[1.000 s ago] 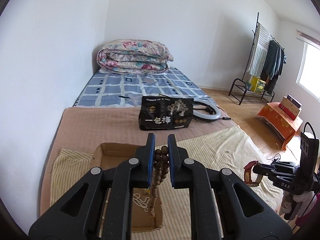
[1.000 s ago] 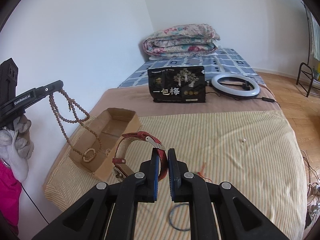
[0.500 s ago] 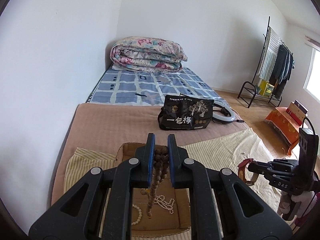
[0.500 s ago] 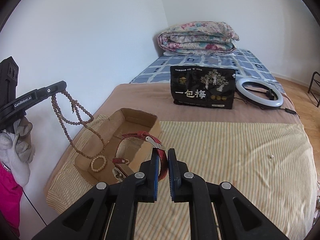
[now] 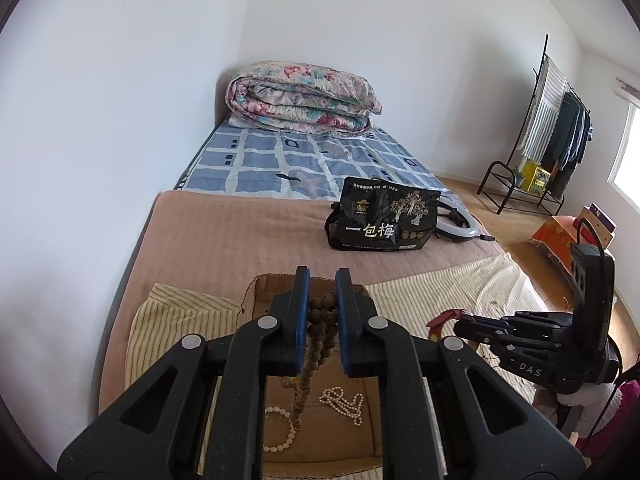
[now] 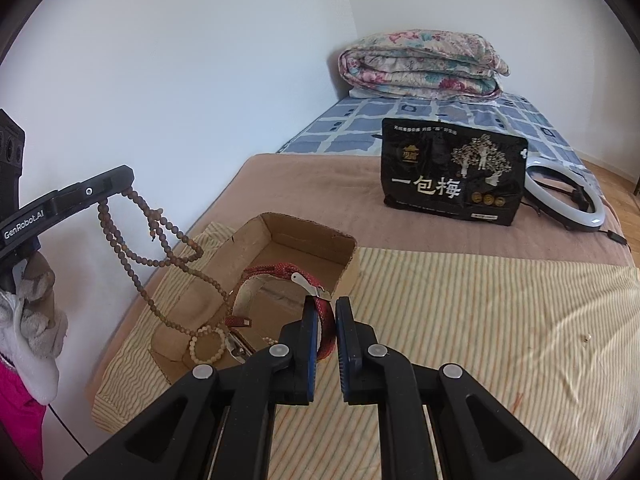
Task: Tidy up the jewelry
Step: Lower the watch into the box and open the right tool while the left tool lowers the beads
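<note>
My left gripper [image 5: 322, 280] is shut on a long brown bead necklace [image 5: 318, 322] that hangs down into an open cardboard box [image 5: 276, 282]; the necklace also shows in the right wrist view [image 6: 160, 236], dangling over the box [image 6: 312, 236]. Inside the box lie a white pearl strand [image 5: 344, 400] and a cream bead bracelet [image 5: 282, 432]. My right gripper [image 6: 322, 312] is shut on a red-strapped watch [image 6: 280, 274], held above the box's near right side. The right gripper shows in the left wrist view [image 5: 460, 322].
The box sits on a striped cloth [image 6: 480, 320] over a brown blanket [image 5: 240, 236] on a bed. A black snack bag [image 5: 382, 220] and a ring light [image 6: 568, 200] stand beyond. A folded quilt [image 5: 300, 98] lies at the bed's head. A white wall runs along the left.
Both grippers have moved forward and left toward the box. The necklace now hangs lower into the box, and the watch is over the box's edge.
</note>
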`<action>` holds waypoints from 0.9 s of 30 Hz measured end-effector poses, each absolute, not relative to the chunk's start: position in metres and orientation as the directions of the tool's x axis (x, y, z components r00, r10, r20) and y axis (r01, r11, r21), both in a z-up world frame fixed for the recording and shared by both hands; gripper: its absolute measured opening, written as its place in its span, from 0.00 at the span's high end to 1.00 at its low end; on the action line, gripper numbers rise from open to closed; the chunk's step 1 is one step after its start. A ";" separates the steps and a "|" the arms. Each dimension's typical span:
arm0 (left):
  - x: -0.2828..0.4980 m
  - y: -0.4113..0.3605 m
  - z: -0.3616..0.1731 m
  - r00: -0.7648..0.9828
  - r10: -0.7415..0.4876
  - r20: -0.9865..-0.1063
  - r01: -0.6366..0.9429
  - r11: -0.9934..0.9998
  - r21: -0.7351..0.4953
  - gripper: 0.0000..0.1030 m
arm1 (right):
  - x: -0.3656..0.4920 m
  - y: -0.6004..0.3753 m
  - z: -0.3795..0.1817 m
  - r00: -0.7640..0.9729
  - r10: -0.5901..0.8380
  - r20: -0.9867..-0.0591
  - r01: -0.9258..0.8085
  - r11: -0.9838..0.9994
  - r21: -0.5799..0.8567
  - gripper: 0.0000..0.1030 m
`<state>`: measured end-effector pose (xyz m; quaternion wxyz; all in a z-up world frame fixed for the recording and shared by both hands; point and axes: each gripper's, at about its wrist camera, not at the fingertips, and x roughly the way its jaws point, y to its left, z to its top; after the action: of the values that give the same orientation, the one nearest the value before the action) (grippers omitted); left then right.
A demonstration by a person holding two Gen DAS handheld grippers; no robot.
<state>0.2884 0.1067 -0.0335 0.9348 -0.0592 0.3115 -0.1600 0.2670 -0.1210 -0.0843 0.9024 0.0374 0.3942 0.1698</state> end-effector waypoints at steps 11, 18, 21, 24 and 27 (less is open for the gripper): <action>0.303 0.114 -0.057 0.732 -0.346 -0.587 0.252 0.938 -0.238 0.90 | 0.298 -0.097 -0.106 0.601 0.332 -0.727 -0.277 0.940 0.199 0.94; 0.312 0.114 -0.074 0.711 -0.351 -0.609 0.247 0.936 -0.251 0.90 | 0.315 -0.084 -0.119 0.581 0.330 -0.744 -0.281 0.939 0.196 0.94; 0.314 0.113 -0.081 0.701 -0.351 -0.622 0.245 0.936 -0.253 0.90 | 0.321 -0.080 -0.125 0.573 0.328 -0.751 -0.282 0.939 0.196 0.93; 0.315 0.113 -0.087 0.688 -0.351 -0.635 0.243 0.936 -0.255 0.90 | 0.325 -0.076 -0.130 0.566 0.329 -0.756 -0.282 0.939 0.198 0.93; 0.316 0.113 -0.091 0.682 -0.341 -0.647 0.235 0.940 -0.247 0.89 | 0.328 -0.074 -0.135 0.558 0.330 -0.761 -0.282 0.938 0.200 0.92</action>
<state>0.3164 0.1135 -0.0912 0.9141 -0.0722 0.3666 -0.1574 0.3283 -0.0736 -0.1352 0.8823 0.0273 0.4367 0.1734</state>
